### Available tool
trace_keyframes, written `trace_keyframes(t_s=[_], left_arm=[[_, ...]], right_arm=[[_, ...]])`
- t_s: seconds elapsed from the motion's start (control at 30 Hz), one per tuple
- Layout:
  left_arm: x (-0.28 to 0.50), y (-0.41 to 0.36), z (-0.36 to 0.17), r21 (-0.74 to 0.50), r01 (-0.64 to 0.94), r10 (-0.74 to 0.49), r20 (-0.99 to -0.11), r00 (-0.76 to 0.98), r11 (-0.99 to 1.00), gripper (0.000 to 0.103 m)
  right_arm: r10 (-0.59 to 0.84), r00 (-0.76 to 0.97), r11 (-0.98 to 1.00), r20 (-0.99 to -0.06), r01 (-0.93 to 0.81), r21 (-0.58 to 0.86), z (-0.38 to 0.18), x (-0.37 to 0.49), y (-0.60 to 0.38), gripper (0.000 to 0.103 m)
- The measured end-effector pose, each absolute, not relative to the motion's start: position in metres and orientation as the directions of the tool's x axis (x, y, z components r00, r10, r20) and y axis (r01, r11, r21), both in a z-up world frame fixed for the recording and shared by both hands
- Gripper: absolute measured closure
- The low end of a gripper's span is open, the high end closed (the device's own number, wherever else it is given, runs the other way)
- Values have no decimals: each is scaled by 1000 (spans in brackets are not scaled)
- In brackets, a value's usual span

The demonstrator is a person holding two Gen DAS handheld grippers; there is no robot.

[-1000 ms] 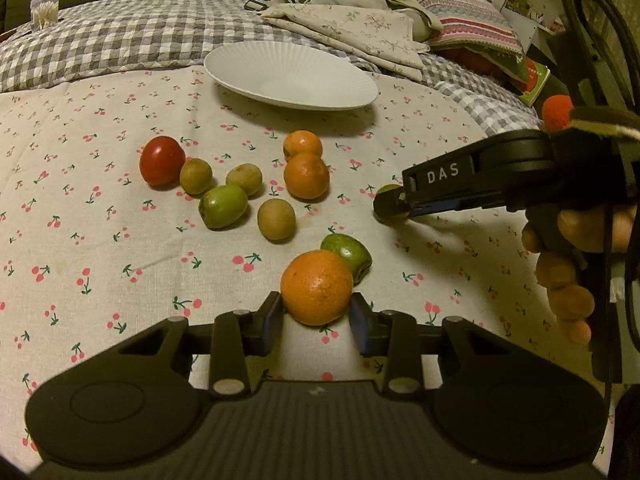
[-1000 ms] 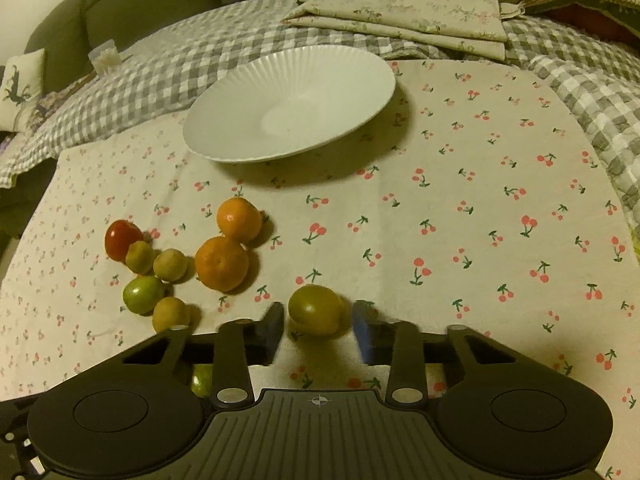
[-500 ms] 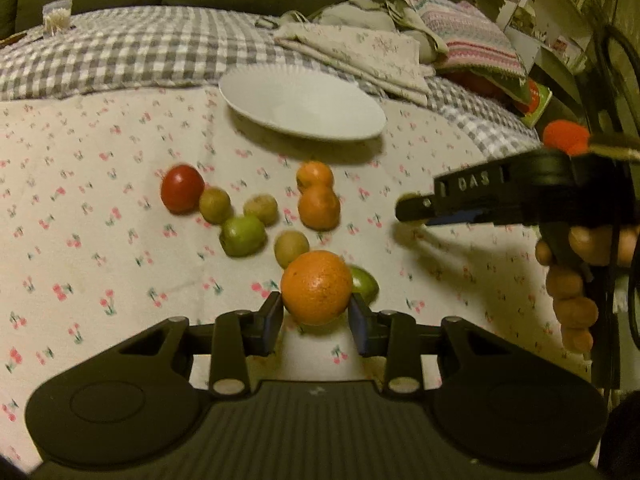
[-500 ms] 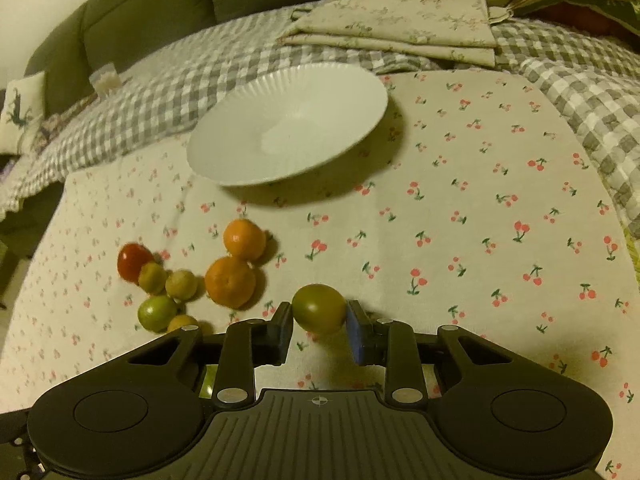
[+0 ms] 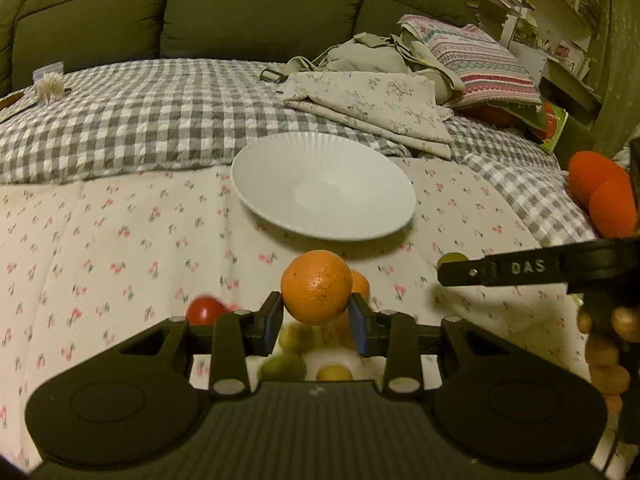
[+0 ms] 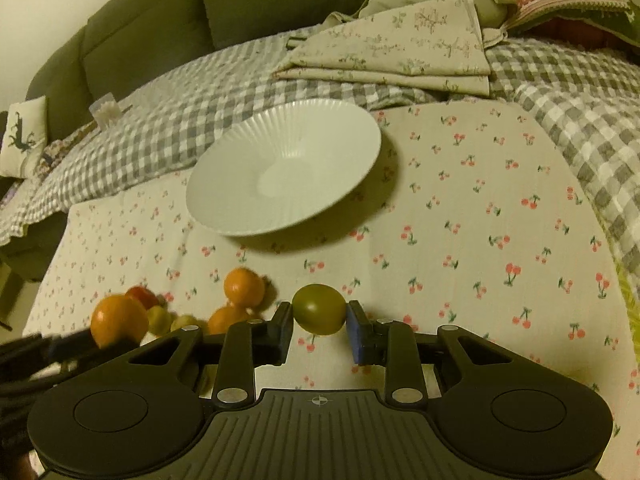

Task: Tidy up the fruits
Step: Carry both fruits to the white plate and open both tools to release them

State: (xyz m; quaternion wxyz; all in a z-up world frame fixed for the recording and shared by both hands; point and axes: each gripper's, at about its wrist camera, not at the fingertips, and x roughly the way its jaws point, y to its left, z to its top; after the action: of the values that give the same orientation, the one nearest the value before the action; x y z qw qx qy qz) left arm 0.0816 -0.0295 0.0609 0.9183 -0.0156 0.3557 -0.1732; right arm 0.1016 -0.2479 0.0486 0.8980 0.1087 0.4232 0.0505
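- The white plate (image 5: pixel 276 184) holds no fruit, so the sorting is, as I judge, only at its beginning.
- The left gripper (image 5: pixel 316 320) has its jaws clamped on one large orange (image 5: pixel 316 286), lifted above the cherry-print cloth (image 5: pixel 100 248), just before the plate.
- The right gripper (image 6: pixel 319 322) has its jaws clamped on one olive-green fruit (image 6: pixel 319 309), also in the air, near the plate's front edge.
- On the cloth, in the right wrist view, I count two smaller oranges (image 6: pixel 244 286), one red fruit (image 6: pixel 142 296) and at least two small yellow-green fruits (image 6: pixel 159 319); others are partly hidden, so the total is not sure.
- Left to do: put both held fruits on the plate, then the rest.
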Motion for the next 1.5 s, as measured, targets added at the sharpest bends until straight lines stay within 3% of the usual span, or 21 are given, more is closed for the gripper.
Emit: trace_keyframes(t_s=[0.37, 1.1, 1.37, 1.5], left_arm=[[140, -53, 63, -51, 368, -325, -591, 738, 928, 69], [195, -68, 27, 31, 412, -301, -634, 712, 911, 69], [196, -63, 28, 13, 401, -302, -634, 712, 916, 66], [195, -59, 30, 6, 386, -297, -629, 718, 922, 60]], right_arm=[[176, 705, 980, -687, -59, 191, 58, 141, -236, 76], [118, 728, 991, -675, -127, 37, 31, 189, -209, 75], [118, 729, 992, -674, -123, 41, 31, 189, -210, 72], [120, 736, 993, -666, -102, 67, 35, 188, -218, 63]])
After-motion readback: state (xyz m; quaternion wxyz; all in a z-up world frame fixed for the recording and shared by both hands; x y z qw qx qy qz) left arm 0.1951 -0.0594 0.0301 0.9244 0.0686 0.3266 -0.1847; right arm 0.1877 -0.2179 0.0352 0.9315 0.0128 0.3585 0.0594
